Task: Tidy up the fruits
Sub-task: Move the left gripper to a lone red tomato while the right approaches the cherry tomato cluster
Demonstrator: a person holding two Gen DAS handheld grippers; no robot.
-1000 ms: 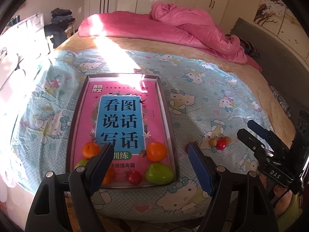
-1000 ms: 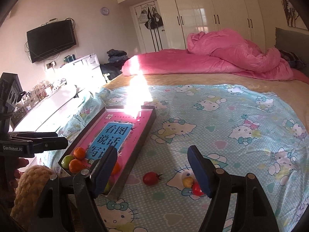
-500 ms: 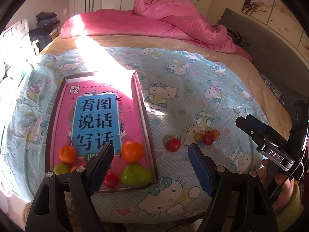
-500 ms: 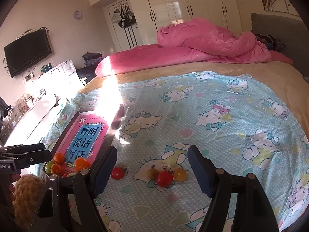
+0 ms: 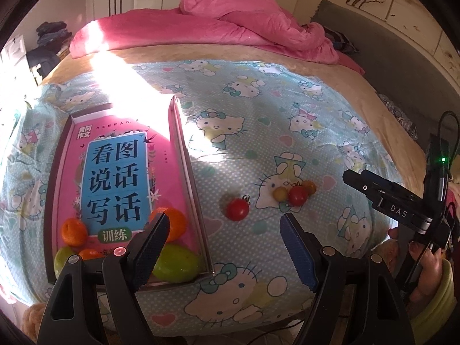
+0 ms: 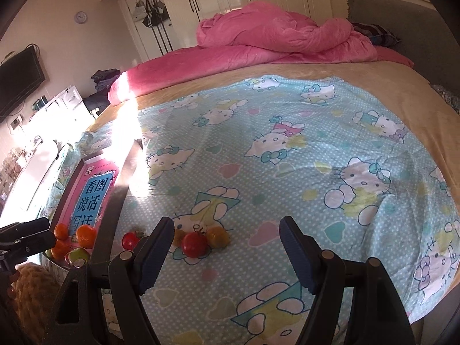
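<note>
A shallow tray (image 5: 188, 155) lined with a pink book lies on the bed sheet. It holds oranges (image 5: 169, 224) and green fruits (image 5: 175, 266) at its near end. A lone red tomato (image 5: 237, 209) lies on the sheet right of the tray. A cluster of a red tomato (image 5: 297, 195) and two yellow-orange ones lies further right; it also shows in the right wrist view (image 6: 195, 244). My left gripper (image 5: 224, 247) is open and empty, just short of the lone tomato. My right gripper (image 6: 227, 247) is open and empty, just short of the cluster.
A Hello Kitty sheet (image 6: 287, 158) covers the near half of the bed. A crumpled pink duvet (image 6: 273, 40) lies at the far end. A white dresser (image 6: 43, 132) and a wall TV (image 6: 17, 83) stand to the left. The bed's front edge is just below both grippers.
Both grippers have swung to the right. The left view has shifted from the tray toward the lone tomato; the right view now centres the tomato cluster. Both stay open.
</note>
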